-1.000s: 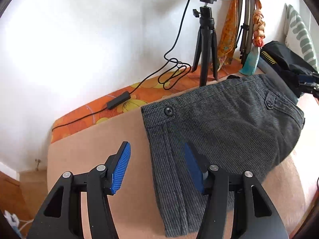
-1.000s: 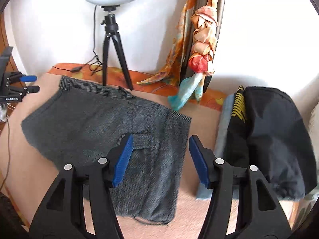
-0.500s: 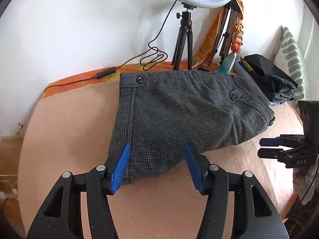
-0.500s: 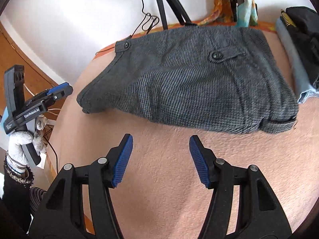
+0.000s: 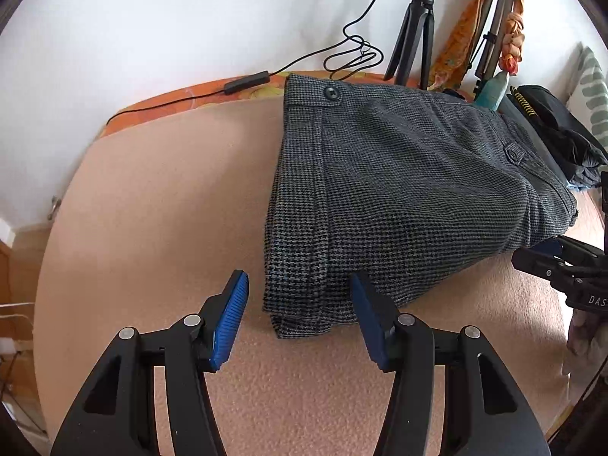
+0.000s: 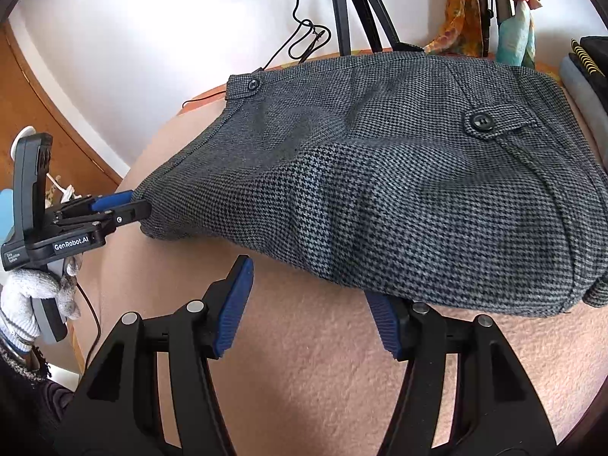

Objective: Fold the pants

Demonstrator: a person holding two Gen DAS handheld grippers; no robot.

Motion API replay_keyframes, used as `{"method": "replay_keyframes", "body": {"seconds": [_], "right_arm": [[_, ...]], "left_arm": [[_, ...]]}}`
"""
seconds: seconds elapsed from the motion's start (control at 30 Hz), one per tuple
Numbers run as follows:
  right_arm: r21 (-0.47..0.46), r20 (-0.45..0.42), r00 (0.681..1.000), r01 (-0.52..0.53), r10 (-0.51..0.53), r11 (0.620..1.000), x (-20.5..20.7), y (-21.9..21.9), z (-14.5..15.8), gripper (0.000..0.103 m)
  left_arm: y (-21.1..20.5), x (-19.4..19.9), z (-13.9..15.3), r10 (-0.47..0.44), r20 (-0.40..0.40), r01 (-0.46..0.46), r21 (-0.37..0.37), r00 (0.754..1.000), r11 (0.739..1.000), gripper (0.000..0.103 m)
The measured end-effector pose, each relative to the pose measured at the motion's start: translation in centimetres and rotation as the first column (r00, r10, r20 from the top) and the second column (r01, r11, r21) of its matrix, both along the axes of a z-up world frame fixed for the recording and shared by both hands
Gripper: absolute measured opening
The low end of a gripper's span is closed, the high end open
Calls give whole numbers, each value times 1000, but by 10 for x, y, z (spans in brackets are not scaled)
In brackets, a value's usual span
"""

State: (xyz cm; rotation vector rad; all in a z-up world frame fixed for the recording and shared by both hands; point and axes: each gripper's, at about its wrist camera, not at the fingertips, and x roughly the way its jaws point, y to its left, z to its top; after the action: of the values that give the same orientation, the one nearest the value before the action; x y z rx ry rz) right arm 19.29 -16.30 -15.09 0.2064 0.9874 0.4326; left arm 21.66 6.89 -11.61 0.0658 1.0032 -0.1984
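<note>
Grey houndstooth pants (image 5: 399, 190) lie folded in a thick stack on the pink blanket (image 5: 152, 209); they also show in the right wrist view (image 6: 380, 174). My left gripper (image 5: 300, 315) is open, its jaws straddling the near left corner of the stack. In the right wrist view it (image 6: 121, 211) touches that corner from the left. My right gripper (image 6: 311, 304) is open at the near edge of the stack, its right fingertip tucked under the fabric. It shows at the right edge of the left wrist view (image 5: 547, 254).
A ring light tripod (image 5: 414, 30) and its cable (image 5: 353, 49) stand at the back by the white wall. Folded dark clothes (image 5: 551, 125) lie to the right of the pants. Scarves (image 6: 513, 0) hang behind. An orange sheet (image 5: 190, 95) edges the blanket.
Both grippers have moved in low toward the near edge of the pants. The left one has reached the left corner; the right one's fingertip has slid under the front edge.
</note>
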Motion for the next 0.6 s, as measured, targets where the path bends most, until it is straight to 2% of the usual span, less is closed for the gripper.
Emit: {"method": "replay_keyframes", "body": {"seconds": [0.23,0.3,0.33,0.37,0.43,0.5,0.57,0.6], "right_arm": [[17,20,999,-32,31,999,18,15,-1,66],[48,23,997,-78,77,996,20,19,2,51],[70,19,994,-113,112,991,19,19,5,24],[68,19,992,-128,127,989,20,21,9,13],[50,47,989,-140,137,989,19,22,19,9],[82,43,989,-144,141,986,22,17,30,7],[164,-5,991,-128,131,978,27,9,40,6],[244,-59,990,-111,129,963,30,3,43,6]], "left_arm": [[-5,2,-1,-12,0,12,4,1000,1000,54],[-4,4,0,-7,0,7,-1,1000,1000,54],[-4,4,1,-4,3,4,-5,1000,1000,54],[-3,4,2,-1,9,2,-7,1000,1000,54],[-4,3,6,-1,24,2,-5,1000,1000,54],[-5,2,10,-3,39,2,1,999,1000,54],[-6,2,12,1,50,-1,7,999,1000,54],[-5,2,14,2,55,-3,9,998,1000,54]]}}
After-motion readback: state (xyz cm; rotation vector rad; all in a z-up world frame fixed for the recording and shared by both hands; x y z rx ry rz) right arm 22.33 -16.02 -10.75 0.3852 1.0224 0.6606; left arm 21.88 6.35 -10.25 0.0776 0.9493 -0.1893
